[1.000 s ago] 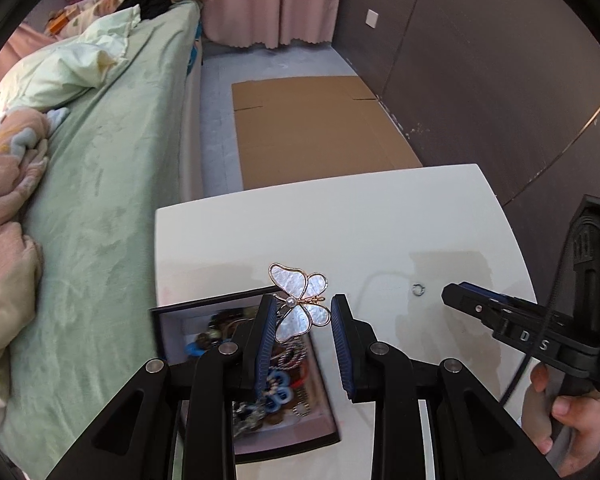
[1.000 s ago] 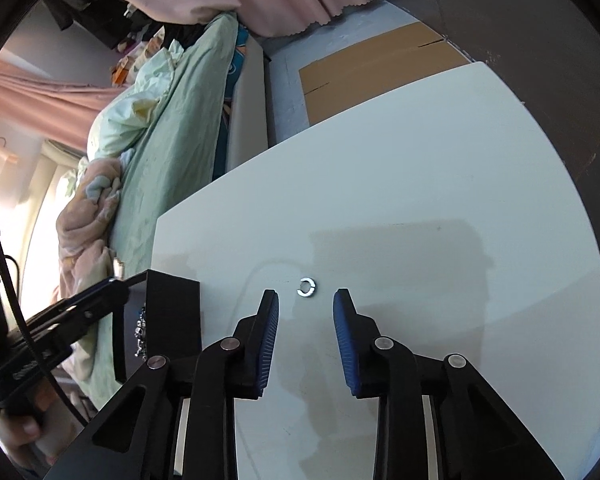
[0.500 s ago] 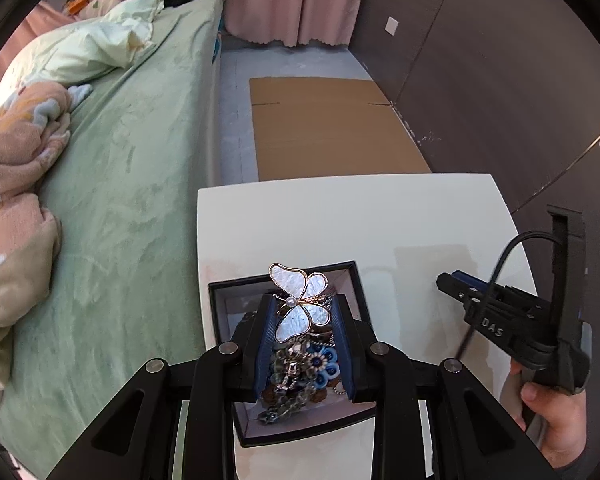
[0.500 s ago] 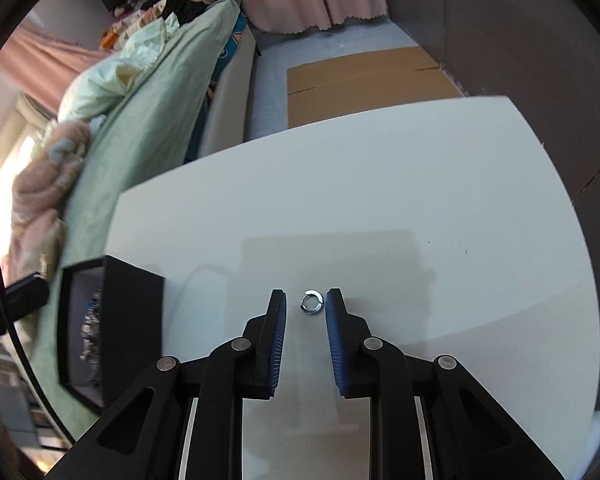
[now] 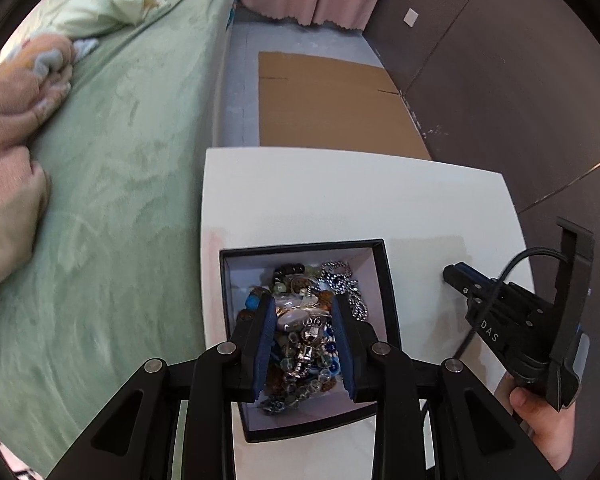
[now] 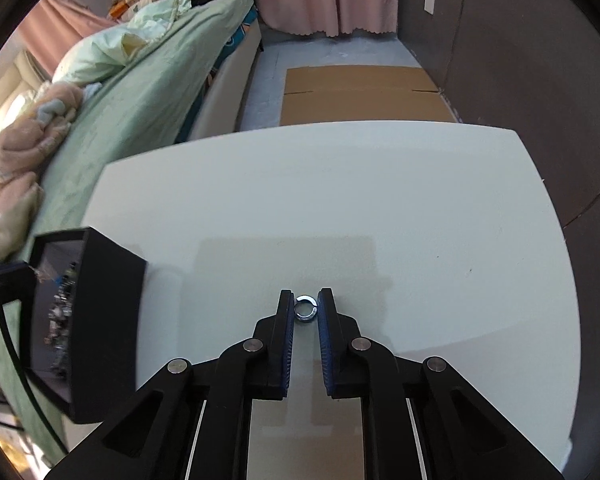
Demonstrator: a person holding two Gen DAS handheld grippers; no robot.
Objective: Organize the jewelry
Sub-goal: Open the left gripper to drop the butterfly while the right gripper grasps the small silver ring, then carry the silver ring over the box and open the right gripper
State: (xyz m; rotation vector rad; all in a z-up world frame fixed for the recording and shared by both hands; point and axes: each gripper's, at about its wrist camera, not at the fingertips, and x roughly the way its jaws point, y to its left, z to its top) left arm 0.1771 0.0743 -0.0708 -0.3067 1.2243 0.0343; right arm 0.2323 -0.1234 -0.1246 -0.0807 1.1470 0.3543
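A black jewelry box [image 5: 384, 268] with a white lining stands on the white table [image 5: 340, 196], full of mixed beads and chains. My left gripper [image 5: 303, 308] is open over the box, and the white butterfly piece [image 5: 294, 314] lies on the pile between its fingers. My right gripper [image 6: 306, 304] has closed its fingers onto a small silver ring [image 6: 306, 309] on the table. The box also shows in the right wrist view [image 6: 112, 280], at the left.
A bed with a green cover [image 5: 120, 140] runs along the table's left side. Flat cardboard [image 5: 332, 108] lies on the floor beyond the table. A dark wall [image 5: 500, 80] is on the right. The right gripper [image 5: 516, 320] shows right of the box.
My left gripper moved over the box, opened and let the butterfly piece down onto the pile. My right gripper moved forward and closed its fingers around the ring.
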